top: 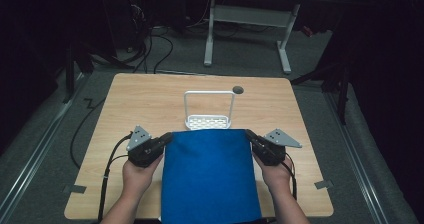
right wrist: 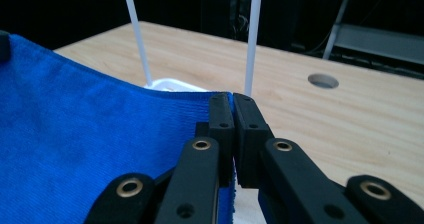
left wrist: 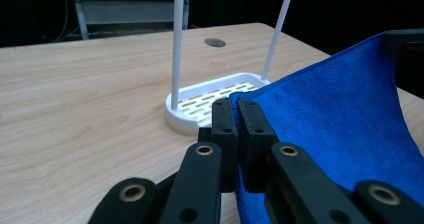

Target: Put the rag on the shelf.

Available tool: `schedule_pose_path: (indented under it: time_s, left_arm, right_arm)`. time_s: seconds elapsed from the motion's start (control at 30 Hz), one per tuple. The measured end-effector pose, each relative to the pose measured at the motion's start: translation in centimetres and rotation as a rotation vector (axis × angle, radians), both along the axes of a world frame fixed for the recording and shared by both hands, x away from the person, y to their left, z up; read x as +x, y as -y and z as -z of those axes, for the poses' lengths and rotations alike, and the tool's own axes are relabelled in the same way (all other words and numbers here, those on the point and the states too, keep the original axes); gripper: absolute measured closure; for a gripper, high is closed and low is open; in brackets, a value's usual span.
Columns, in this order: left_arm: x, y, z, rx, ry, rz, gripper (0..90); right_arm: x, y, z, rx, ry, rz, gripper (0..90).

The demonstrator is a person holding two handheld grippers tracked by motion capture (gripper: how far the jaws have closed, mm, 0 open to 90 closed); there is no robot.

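A blue cloth [top: 209,176] is stretched flat between my two grippers, raised above the wooden table [top: 150,99]. My left gripper [top: 169,136] is shut on the cloth's far left corner, with the fabric [left wrist: 340,109] pinched between its jaws [left wrist: 236,104]. My right gripper [top: 248,134] is shut on the far right corner, and the cloth [right wrist: 90,134] spreads away to the left of its jaws [right wrist: 232,100]. Just beyond the cloth's far edge stands a white rack [top: 208,109] with a slotted base [left wrist: 210,101] and a tall thin hoop.
A round cable hole [top: 238,89] is set in the table behind the rack. Cables trail from both grippers toward the near edge. Beyond the table stand a white desk frame [top: 247,29] and tangled floor cables [top: 150,44].
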State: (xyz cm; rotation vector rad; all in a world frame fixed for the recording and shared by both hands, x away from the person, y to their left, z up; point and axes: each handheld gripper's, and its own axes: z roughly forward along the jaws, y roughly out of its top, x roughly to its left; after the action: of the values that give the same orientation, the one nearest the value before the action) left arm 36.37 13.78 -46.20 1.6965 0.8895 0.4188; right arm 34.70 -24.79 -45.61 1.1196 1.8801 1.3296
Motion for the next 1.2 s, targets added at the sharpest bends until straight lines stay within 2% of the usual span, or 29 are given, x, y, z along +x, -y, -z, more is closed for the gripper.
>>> schedule_pose_path:
  time_s: [0.03, 0.1, 0.13, 0.17, 0.37, 0.5, 0.77, 1.2]
  left_arm:
    - [0.0, 0.0, -0.6, -0.002, 0.02, -0.001, 87.0]
    - [0.0, 0.0, -1.0, 0.002, 0.03, -0.001, 87.0]
    - [0.1, 0.0, -1.7, 0.001, 0.05, -0.005, 87.0]
    - [0.1, 0.0, -1.7, 0.001, 0.05, -0.005, 87.0]
    - [0.8, -0.3, -3.9, -0.015, 0.093, -0.02, 87.1]
    - [1.2, -0.4, -4.7, -0.023, 0.108, -0.029, 87.2]
    - [2.0, -0.5, -6.6, -0.028, 0.139, -0.045, 87.3]
    - [3.1, -0.6, -10.0, -0.041, 0.191, -0.064, 87.4]
  right_arm:
    - [-0.1, -0.1, -0.5, 0.013, 0.013, -0.002, 88.5]
    - [-0.1, -0.3, -0.9, 0.011, 0.028, -0.004, 88.5]
    - [-0.1, -0.3, -1.2, 0.013, 0.035, -0.007, 88.5]
    - [-0.1, -0.3, -1.2, 0.013, 0.035, -0.007, 88.5]
    - [-0.1, -0.6, -2.7, 0.027, 0.078, -0.01, 88.5]
    - [0.0, -0.5, -3.5, 0.039, 0.102, -0.003, 88.5]
    - [0.6, 0.0, -6.6, 0.063, 0.159, 0.012, 88.6]
    - [1.6, 0.5, -9.5, 0.072, 0.21, 0.025, 88.6]
